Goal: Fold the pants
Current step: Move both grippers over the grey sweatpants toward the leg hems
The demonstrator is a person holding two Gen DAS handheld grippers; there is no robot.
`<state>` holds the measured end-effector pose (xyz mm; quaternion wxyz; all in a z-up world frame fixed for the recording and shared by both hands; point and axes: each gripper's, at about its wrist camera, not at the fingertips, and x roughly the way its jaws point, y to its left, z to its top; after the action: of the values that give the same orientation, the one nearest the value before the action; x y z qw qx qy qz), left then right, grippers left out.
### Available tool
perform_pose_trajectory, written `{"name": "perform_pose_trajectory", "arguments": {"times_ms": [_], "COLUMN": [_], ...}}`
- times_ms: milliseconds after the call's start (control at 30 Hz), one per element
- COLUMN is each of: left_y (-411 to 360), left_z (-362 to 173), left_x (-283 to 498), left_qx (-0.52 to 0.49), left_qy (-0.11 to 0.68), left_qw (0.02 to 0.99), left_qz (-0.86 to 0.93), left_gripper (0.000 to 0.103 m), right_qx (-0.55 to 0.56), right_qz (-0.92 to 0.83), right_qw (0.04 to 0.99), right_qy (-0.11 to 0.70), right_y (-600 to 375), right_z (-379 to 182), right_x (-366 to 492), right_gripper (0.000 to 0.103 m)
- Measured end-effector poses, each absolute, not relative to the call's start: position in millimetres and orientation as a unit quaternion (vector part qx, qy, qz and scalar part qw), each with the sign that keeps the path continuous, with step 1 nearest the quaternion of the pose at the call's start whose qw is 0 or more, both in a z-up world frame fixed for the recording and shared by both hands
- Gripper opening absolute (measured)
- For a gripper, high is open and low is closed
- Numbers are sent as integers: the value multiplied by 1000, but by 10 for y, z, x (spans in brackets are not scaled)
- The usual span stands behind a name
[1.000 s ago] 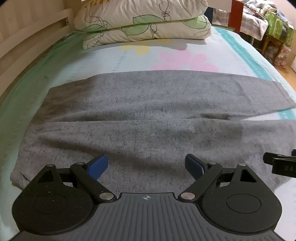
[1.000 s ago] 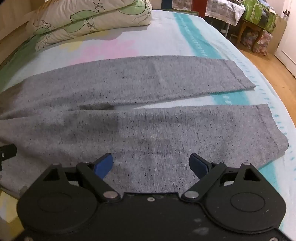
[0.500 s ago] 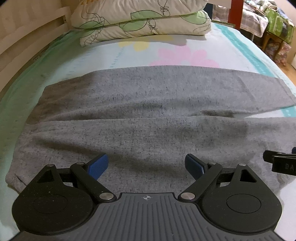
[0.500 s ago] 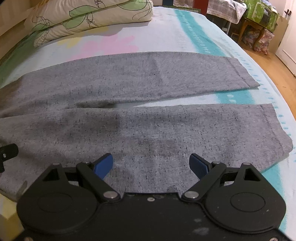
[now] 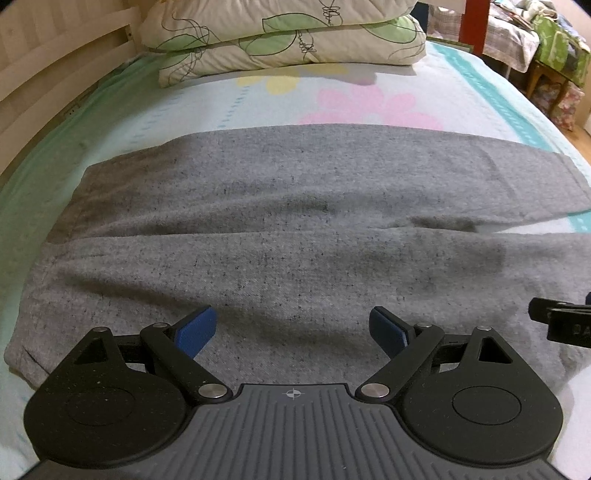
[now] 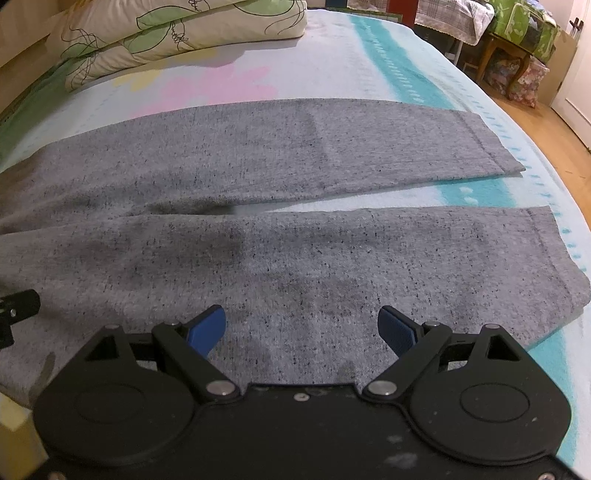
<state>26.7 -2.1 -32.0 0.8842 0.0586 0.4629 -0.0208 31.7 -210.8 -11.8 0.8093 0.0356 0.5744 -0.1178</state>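
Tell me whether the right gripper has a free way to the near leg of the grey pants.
Probably yes. The right gripper is open, its blue fingers spread just over the near leg of the grey speckled pants, which lies flat on the flowered bedsheet. Nothing lies between fingers and fabric.

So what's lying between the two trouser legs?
Only a wedge of bare bedsheet between the pants' legs, shown in the right wrist view.

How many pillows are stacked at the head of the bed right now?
2. The upper pillow lies on the lower pillow, both at the far end of the bed, beyond the pants. Another behind them may be hidden.
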Motion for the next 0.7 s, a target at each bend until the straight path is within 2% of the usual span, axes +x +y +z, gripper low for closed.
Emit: {"name": "perform_pose_trajectory", "arguments": {"times_ms": [700], "left_y": [-20], "left_z": [-374], "left_x": [265], "left_qx": [93], "left_qy": [430], "left_qw": [896], "left_qz": [-56], "left_gripper": [90], "right_qx": [49], "right_qz": [-123], "right_qw": [814], "right_qy": [565], "right_y": [-2178], "right_z": [-132], "right_x": [362], "right_gripper": [95]}}
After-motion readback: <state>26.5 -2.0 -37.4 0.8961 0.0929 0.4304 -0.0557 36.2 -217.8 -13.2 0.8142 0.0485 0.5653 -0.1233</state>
